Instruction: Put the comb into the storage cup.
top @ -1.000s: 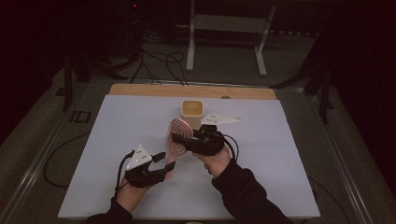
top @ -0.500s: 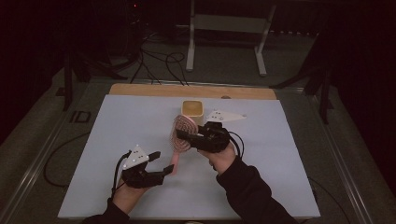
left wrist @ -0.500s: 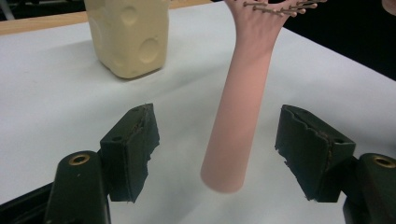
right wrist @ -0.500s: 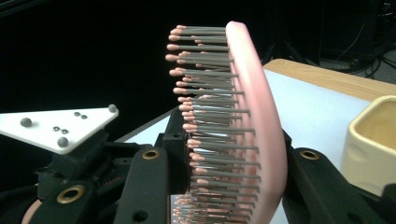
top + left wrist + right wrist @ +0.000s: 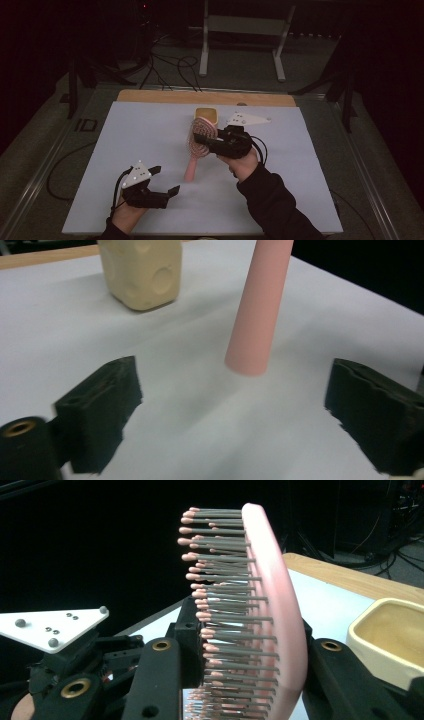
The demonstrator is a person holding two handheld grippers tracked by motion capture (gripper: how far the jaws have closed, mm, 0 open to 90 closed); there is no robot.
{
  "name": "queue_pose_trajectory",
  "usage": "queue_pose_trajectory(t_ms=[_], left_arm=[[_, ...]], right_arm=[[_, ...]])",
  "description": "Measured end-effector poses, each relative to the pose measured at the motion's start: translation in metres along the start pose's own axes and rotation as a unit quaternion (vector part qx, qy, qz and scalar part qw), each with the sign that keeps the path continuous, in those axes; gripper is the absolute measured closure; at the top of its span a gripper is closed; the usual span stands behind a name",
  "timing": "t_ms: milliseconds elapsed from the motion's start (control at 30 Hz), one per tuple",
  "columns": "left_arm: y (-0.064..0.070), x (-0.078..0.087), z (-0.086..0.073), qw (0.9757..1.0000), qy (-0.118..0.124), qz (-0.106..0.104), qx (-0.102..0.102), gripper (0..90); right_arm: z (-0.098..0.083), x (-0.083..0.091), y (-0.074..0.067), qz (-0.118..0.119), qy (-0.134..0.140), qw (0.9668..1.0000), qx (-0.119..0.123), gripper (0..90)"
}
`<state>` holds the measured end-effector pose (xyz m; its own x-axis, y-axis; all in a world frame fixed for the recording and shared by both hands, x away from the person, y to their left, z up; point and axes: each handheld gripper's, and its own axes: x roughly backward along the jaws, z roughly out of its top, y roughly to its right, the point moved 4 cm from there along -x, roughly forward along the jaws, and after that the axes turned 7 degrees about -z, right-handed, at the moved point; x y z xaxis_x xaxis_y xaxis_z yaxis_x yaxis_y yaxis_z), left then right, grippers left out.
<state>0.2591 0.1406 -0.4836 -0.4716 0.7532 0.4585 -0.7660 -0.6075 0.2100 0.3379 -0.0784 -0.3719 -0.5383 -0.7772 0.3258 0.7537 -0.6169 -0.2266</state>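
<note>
A pink hairbrush point(image 5: 192, 165) is held up over the white table sheet point(image 5: 130, 140), handle pointing down toward the person. My right gripper point(image 5: 204, 142) is shut on its bristled head point(image 5: 270, 615), one jaw on each side. The left gripper point(image 5: 165, 181) sits low at the front left; its jaws have just been opening and now stand wide apart with nothing between them. In the left gripper view the pink handle point(image 5: 255, 310) ends just ahead of the left gripper point(image 5: 235, 410), and neither black finger point(image 5: 100, 410) touches it.
A cream cup point(image 5: 207, 115) stands on the sheet behind the brush, close to the wooden back edge point(image 5: 205, 97); the cup point(image 5: 142, 270) is dimpled. A metal stand point(image 5: 242, 35) and cables point(image 5: 170, 62) lie on the floor beyond the table.
The left gripper's jaws have opened off the brush handle and drawn back slightly toward the person. The right gripper keeps the brush head, shifted slightly right and away.
</note>
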Motion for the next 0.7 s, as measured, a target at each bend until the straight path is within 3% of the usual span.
queue_pose_trajectory(t_ms=[33, 100, 467, 700], left_arm=[[0.0, 0.001, -0.002, 1.0, -0.003, -0.008, -0.002, 6.1], [0.0, 0.003, -0.005, 1.0, -0.006, -0.004, -0.003, 0.8], [-0.002, 0.014, -0.019, 1.0, -0.006, 0.004, -0.004, 0.2], [-0.002, 0.018, -0.027, 0.9999, -0.011, -0.004, 0.001, 0.2]], right_arm=[[0.001, 0.0, 0.0, 0.0, 0.0, 1.0, 0.001, 64.0], [0.002, 0.001, 0.001, -0.002, 0.001, 1.0, 0.005, 64.0], [0.012, 0.007, 0.005, -0.006, 0.01, 0.9999, 0.011, 64.0], [0.02, 0.01, 0.007, -0.007, 0.019, 0.9996, 0.017, 64.0]])
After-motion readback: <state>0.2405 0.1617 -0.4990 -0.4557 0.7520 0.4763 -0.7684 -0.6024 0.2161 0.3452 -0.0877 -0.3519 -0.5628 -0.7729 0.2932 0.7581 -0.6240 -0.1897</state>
